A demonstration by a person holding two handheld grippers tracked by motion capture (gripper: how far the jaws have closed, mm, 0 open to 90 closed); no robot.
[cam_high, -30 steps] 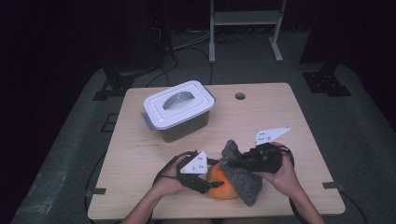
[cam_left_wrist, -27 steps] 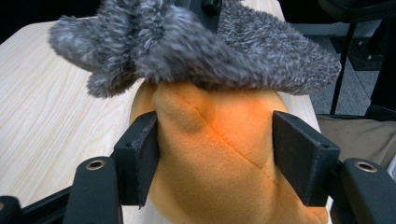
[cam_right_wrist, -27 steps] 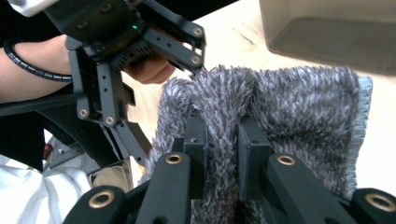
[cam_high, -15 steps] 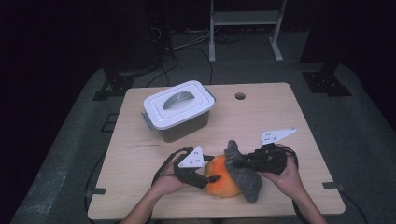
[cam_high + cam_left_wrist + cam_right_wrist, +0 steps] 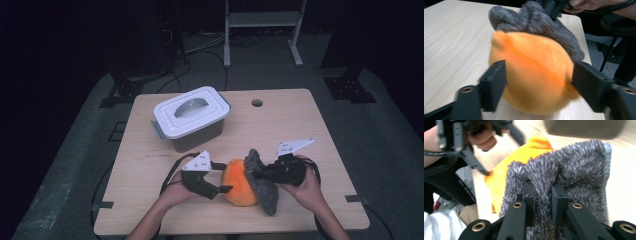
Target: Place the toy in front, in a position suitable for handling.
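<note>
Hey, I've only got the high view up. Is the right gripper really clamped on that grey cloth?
Observer: Yes. The right gripper view shows the right gripper with its jaws shut on a fold of the grey cloth.
Operator: And the left one?
Observer: In the left gripper view, the left gripper has its jaws on either side of the orange plush. They have just been opening, and I cannot tell whether they press it.

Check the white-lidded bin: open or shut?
Shut. The white lid sits flat on the bin, handle on top, no gap visible.
</note>
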